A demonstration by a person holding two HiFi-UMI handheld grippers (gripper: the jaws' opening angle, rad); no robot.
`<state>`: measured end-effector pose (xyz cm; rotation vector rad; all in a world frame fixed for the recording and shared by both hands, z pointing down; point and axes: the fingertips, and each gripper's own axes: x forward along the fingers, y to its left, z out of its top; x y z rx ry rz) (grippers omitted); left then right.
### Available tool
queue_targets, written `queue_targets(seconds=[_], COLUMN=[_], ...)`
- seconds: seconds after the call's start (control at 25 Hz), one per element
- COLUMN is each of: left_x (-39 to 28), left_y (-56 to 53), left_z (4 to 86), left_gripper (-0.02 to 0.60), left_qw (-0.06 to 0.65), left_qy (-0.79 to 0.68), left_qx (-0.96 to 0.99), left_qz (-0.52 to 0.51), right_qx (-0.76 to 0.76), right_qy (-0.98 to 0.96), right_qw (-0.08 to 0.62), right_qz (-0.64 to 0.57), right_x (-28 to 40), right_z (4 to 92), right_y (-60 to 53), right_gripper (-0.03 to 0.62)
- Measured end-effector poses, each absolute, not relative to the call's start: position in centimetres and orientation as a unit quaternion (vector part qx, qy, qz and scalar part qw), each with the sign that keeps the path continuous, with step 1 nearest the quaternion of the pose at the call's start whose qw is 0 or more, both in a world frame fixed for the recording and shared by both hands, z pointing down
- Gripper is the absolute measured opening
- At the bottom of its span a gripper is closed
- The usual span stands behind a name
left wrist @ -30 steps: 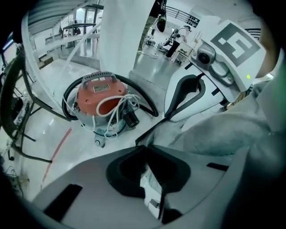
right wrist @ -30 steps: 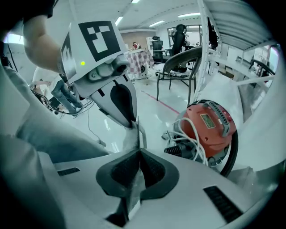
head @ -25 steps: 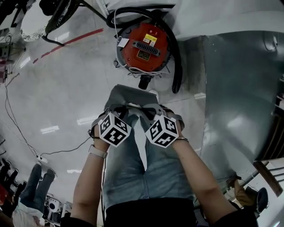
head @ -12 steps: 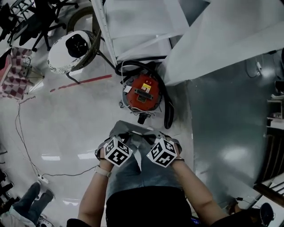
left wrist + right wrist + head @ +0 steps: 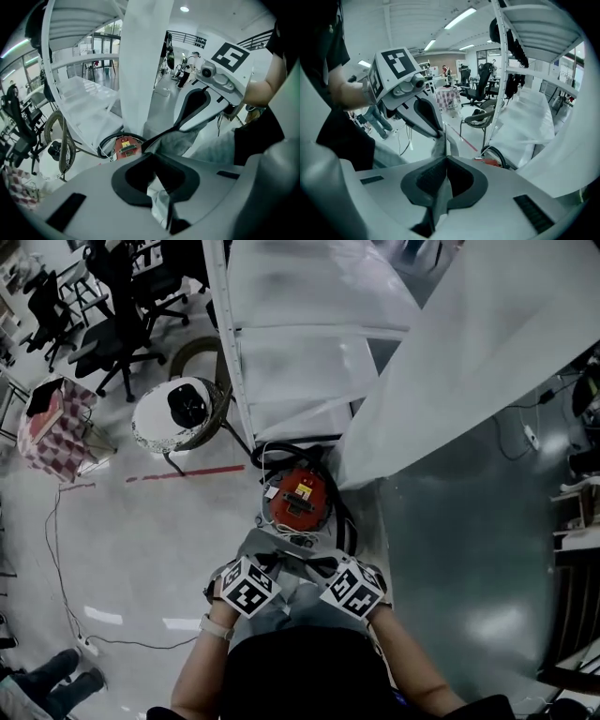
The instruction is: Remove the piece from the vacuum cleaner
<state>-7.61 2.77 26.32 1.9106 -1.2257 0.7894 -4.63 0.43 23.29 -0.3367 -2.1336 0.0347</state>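
Glossy floor [image 5: 141, 549], red vacuum cleaner [image 5: 300, 502] below; left claw [image 5: 157, 196], right claw [image 5: 443, 190] each pinching grey cloth piece [image 5: 180, 140].

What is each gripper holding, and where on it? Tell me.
Both hold the grey cloth piece: left gripper and right gripper each have jaws shut on its edge.

Red-orange vacuum cleaner [image 5: 300, 501], grey cloth piece [image 5: 183, 140], black-and-white marker cubes [image 5: 248, 587], red-checked cloth [image 5: 52, 432], red floor stripe [image 5: 183, 472].
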Motion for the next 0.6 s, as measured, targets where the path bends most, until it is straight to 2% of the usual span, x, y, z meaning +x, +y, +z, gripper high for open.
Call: queue_targets(seconds=[0.2,0.6], left_x=[-8.5,-9.7], left_y=[1.1,-2.1], left_z=[19.2,14.5], left_gripper=[0.034,0.034], left_qw=[0.327,0.294], left_qy=[-0.488,-0.518], left_qx=[0.749,0.750], left_qz=[0.306,0.288], right_qx=[-0.121,-0.104], right_qy=[-0.885,-0.905], right_qw=[0.450,0.412], right_qz=[0.016,0.020], right_x=[-5.1,-6.0], right_z=[16.6,11.8], right_y=[-1.1,-3.9], right_gripper=[0.032,0.032])
